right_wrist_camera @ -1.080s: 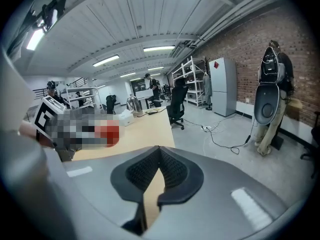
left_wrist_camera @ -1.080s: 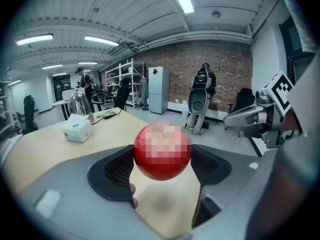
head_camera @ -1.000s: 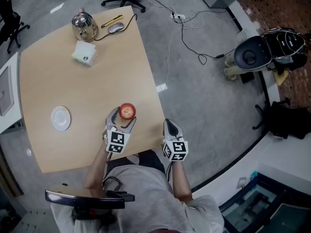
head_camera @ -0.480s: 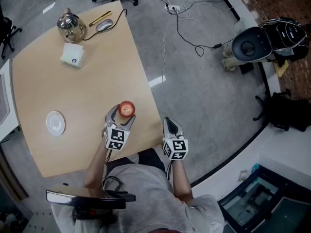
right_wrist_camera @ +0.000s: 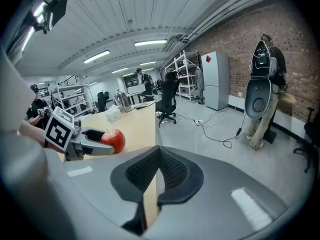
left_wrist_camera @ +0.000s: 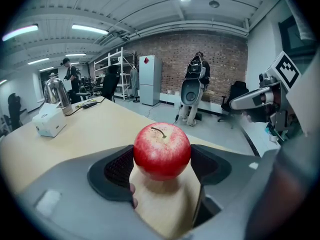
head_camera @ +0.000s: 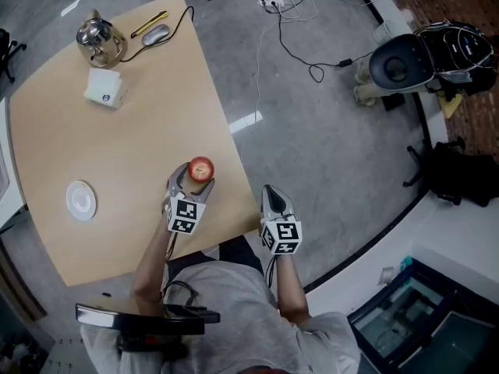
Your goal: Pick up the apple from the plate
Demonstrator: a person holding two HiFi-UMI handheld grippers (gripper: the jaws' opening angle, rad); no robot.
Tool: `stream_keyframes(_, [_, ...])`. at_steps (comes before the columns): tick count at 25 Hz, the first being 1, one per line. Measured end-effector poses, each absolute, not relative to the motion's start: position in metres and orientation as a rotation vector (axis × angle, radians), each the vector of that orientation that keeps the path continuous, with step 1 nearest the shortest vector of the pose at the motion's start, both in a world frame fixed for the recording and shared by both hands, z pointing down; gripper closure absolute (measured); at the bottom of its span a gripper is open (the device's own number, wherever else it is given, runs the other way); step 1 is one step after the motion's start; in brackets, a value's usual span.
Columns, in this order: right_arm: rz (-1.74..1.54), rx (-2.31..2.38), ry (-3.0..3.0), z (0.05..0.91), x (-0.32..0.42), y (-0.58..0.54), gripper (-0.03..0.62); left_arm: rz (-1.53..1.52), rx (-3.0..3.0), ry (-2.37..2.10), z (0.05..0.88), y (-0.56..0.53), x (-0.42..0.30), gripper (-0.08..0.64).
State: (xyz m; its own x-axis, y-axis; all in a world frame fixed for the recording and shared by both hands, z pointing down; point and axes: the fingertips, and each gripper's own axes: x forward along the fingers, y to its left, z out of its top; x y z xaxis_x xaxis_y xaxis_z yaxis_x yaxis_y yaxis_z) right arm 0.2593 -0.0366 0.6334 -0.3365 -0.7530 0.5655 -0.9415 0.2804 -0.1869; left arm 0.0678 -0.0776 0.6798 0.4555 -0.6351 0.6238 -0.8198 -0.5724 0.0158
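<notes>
A red apple (head_camera: 201, 168) sits between the pads of my left gripper (head_camera: 195, 176), which is shut on it over the wooden table (head_camera: 117, 146), near the table's right edge. In the left gripper view both dark pads press the sides of the apple (left_wrist_camera: 161, 150), stem up, with my left gripper (left_wrist_camera: 162, 160) around it. The small white plate (head_camera: 81, 200) lies bare to the left of it. My right gripper (head_camera: 270, 196) hangs just off the table's front corner, over the floor, shut on nothing. The right gripper view shows my right gripper (right_wrist_camera: 159, 156) with its pads together and the apple (right_wrist_camera: 113, 140) at left.
At the table's far end stand a metal kettle (head_camera: 97, 37), a white box (head_camera: 104, 89), a mouse (head_camera: 156, 34) and a yellow pen (head_camera: 148, 23). Cables (head_camera: 296, 29) trail across the grey floor. A round grey machine (head_camera: 401, 65) and a black bag (head_camera: 456, 185) stand at right.
The left gripper has carried the apple a little farther right from the plate, still gripping it. The head view has shifted, so the table sits farther left. The right gripper has barely moved.
</notes>
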Motion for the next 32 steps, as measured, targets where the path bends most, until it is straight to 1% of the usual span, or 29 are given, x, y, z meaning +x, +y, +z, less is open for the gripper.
stream_keyframes(12, [0.716,1.541,-2.166,0.641,0.277,-0.04,0.586,0.836,2.371,-1.218,0.701,-0.083,0.077,0.181])
stream_keyframes(32, [0.726,1.548,-2.158,0.644,0.283,-0.038,0.586,0.807,2.377,-1.271,0.699,-0.086,0.077,0.177])
